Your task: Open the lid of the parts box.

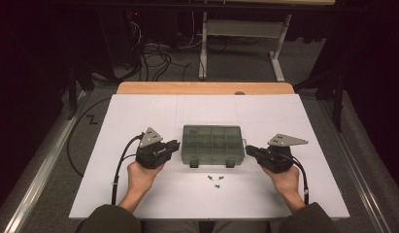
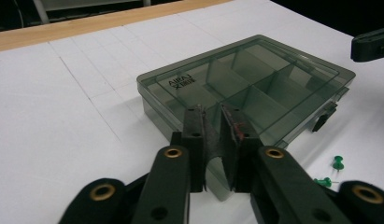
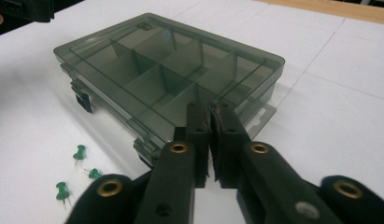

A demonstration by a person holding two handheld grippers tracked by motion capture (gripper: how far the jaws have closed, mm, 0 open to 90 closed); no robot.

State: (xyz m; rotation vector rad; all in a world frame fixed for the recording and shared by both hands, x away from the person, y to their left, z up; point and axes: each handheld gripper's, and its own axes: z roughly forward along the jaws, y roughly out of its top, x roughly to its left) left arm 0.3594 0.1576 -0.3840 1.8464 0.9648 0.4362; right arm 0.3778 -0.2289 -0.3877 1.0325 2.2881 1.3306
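Note:
A smoky-clear compartment box (image 1: pixel 213 144) lies shut in the middle of the white table top (image 1: pixel 139 111), latches toward the person. My left gripper (image 1: pixel 177 144) rests at its left end. In the left gripper view the left gripper (image 2: pixel 212 109) points at the box (image 2: pixel 255 84), its jaws nearly together with a narrow bare gap. My right gripper (image 1: pixel 247 149) lies at the right end. The right gripper (image 3: pixel 209 103) aims at the box (image 3: pixel 166 65), shut on nothing. Three green push pins (image 1: pixel 214 179) lie loose in front of the box.
The pins (image 2: pixel 338 162) lie right of the left jaws, and the pins (image 3: pixel 79 153) lie left of the right jaws. A wooden strip (image 1: pixel 202 88) edges the table's far side. Beyond it are a desk frame (image 1: pixel 279 48) and floor cables (image 1: pixel 153 53).

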